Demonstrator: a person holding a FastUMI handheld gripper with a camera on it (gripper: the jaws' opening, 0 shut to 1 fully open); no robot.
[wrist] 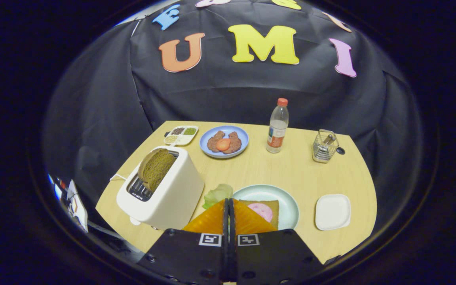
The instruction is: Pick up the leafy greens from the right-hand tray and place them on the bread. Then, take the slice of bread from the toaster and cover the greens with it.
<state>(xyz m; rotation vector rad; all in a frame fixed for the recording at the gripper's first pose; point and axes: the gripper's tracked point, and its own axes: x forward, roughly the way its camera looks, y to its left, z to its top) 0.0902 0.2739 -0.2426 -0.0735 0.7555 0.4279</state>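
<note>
My gripper (pixel 228 201) has its two orange fingers pressed together, and the pale leafy greens (pixel 217 194) stick out to the left at their tips, so they look pinched there. Just beyond and right of the fingers, a slice of bread (pixel 272 206) topped with a pink ham round (pixel 265 211) lies on a pale blue-green plate (pixel 289 200). To the left stands a white toaster (pixel 168 196) with a brown bread slice (pixel 156 168) poking out of its slot. The small white square tray (pixel 333 211) to the right of the plate holds nothing.
At the back of the wooden table (pixel 251 168) are a blue plate (pixel 244 138) with meat patties and a tomato slice, a divided dish of seeds (pixel 181 135), a plastic bottle (pixel 277 126) and a wire holder (pixel 325 146). The table's edge runs close behind the toaster.
</note>
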